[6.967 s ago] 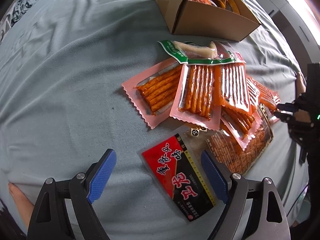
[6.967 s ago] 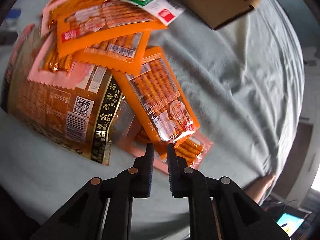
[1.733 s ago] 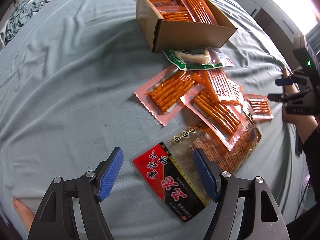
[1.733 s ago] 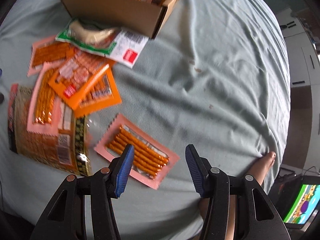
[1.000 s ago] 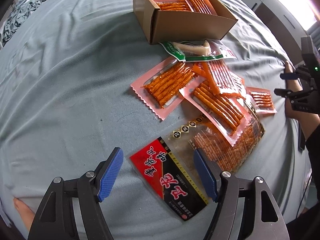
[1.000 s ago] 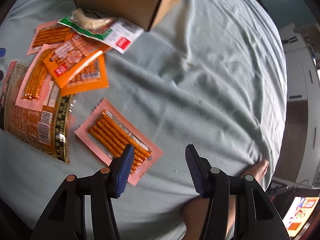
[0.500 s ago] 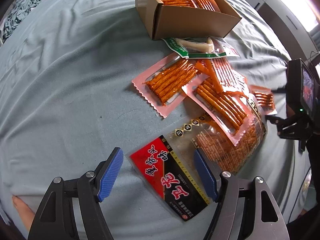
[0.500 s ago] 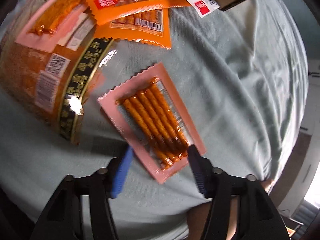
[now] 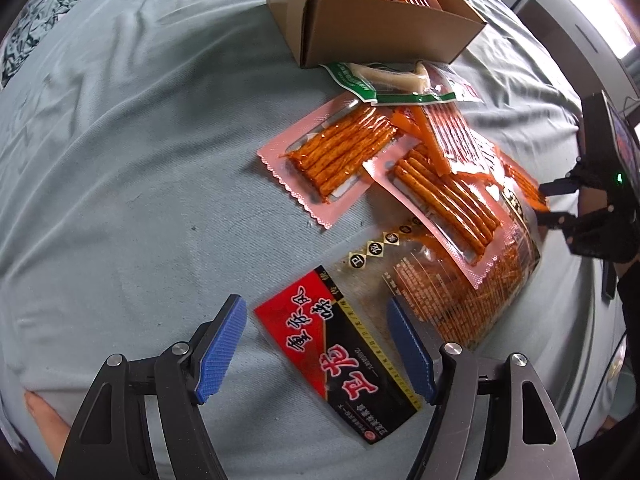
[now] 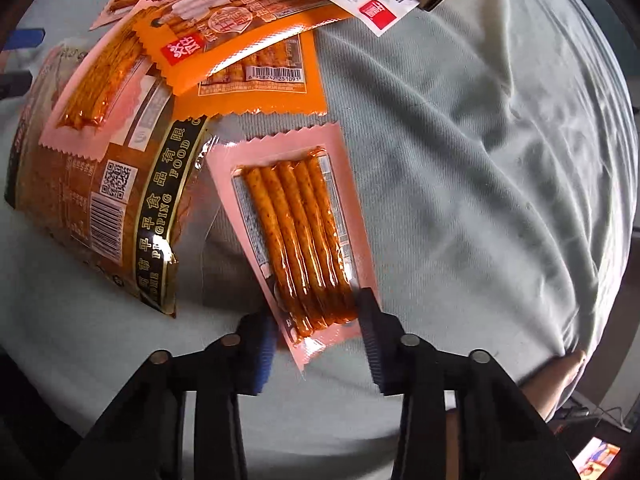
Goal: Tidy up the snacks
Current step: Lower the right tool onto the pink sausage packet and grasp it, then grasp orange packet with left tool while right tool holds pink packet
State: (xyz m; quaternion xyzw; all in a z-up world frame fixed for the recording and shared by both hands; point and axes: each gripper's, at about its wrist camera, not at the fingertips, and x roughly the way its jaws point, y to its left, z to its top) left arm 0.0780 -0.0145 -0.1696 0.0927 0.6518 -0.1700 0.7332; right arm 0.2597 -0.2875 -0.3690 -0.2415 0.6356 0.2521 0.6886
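A pink packet of orange snack sticks (image 10: 304,224) lies flat on the grey-green bedsheet (image 10: 460,160). My right gripper (image 10: 316,320) points down over its near end, one finger on each side; the jaws are closing and the packet still lies flat between them. My left gripper (image 9: 316,340) hangs open over the red-and-black end of a large clear snack bag (image 9: 344,340), holding nothing. The cardboard box (image 9: 380,28) at the far end of the sheet holds several packets. In the left wrist view my right gripper (image 9: 548,204) shows at the pile's right edge.
A heap of packets lies between the box and the big bag: two pink ones (image 9: 340,156), orange ones (image 10: 256,60), and a green-and-white one (image 9: 384,80) against the box. A bare foot (image 9: 44,420) shows by the sheet's near edge.
My right gripper came down from above the sheet onto the pink packet, and its fingers drew in around the packet's near end. The left gripper stayed where it was, open.
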